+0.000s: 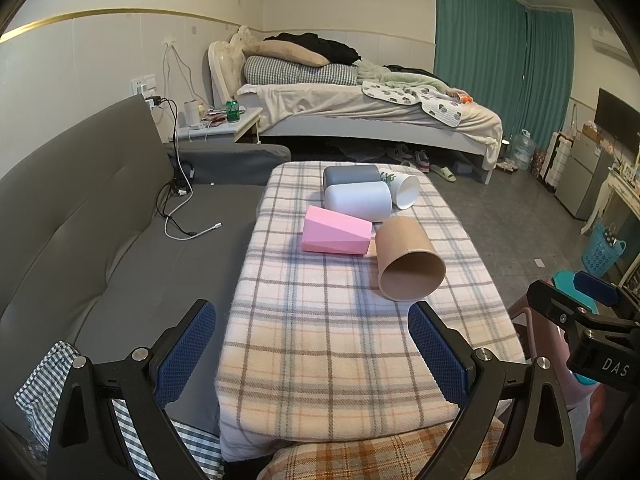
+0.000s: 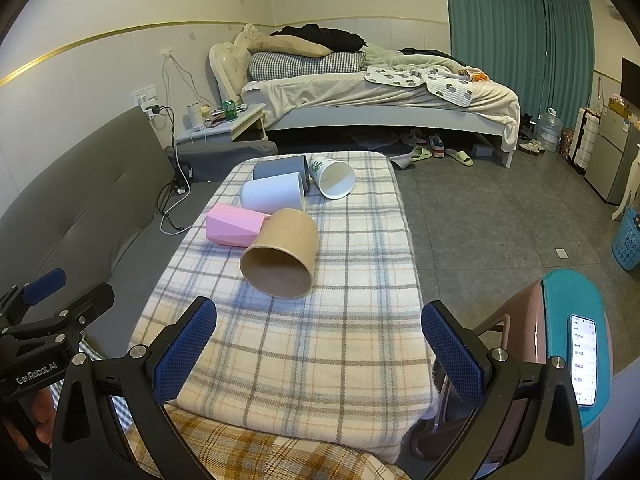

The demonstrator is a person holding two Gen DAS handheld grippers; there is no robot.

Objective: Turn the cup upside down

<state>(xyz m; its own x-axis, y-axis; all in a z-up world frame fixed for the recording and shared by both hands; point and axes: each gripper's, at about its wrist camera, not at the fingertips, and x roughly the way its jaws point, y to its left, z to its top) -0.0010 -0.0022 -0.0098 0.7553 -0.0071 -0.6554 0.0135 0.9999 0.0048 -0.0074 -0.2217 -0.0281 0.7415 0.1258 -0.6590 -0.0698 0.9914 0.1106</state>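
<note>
Several cups lie on their sides on a plaid-covered table (image 1: 340,352) (image 2: 320,344). Nearest is a brown paper cup (image 1: 406,258) (image 2: 282,254), its mouth facing me. Behind it lie a pink faceted cup (image 1: 334,231) (image 2: 234,230), a white cup (image 1: 357,201) (image 2: 272,193), a grey cup (image 1: 350,176) (image 2: 280,168) and a white printed paper cup (image 1: 402,188) (image 2: 334,178). My left gripper (image 1: 312,344) is open and empty over the table's near end. My right gripper (image 2: 320,344) is open and empty, just short of the brown cup. The right gripper also shows in the left wrist view (image 1: 576,320).
A grey sofa (image 1: 100,240) with cables (image 1: 180,216) runs along the left. A bed (image 1: 360,108) and nightstand (image 1: 220,124) stand behind. A pink and teal stool (image 2: 568,320) holding a phone (image 2: 584,360) stands at the right. A blue basket (image 1: 602,250) sits on the tiled floor.
</note>
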